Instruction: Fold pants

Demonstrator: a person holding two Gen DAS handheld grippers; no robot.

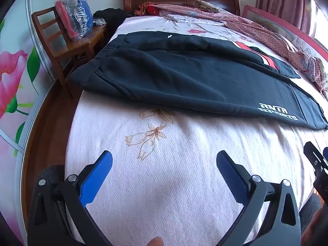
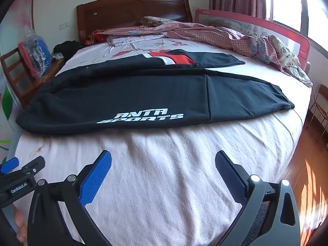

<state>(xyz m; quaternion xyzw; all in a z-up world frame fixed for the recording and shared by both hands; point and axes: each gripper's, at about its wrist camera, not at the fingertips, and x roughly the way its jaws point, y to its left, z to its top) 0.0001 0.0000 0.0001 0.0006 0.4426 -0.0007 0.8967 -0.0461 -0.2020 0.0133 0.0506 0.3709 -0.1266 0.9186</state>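
Left gripper (image 1: 164, 165), right gripper (image 2: 163, 165) level above bed (image 2: 164, 164), jaws apart; pants (image 2: 143, 94) ahead.

You get bright daylight from the glaring, blown-out window (image 2: 287, 4); sun patches stripe the wooden floor (image 2: 311, 184). Fisheye bending curves both views' edges, with dark corners.

Readable text: "ANTA SPORTS" in white print on the near leg of the black pants (image 2: 143, 94), clear in the right wrist view. Same print shows in the left wrist view, upside down. "GenRobot.AI" on a small label on the left tongs (image 2: 19, 187) body. Nothing else legible.
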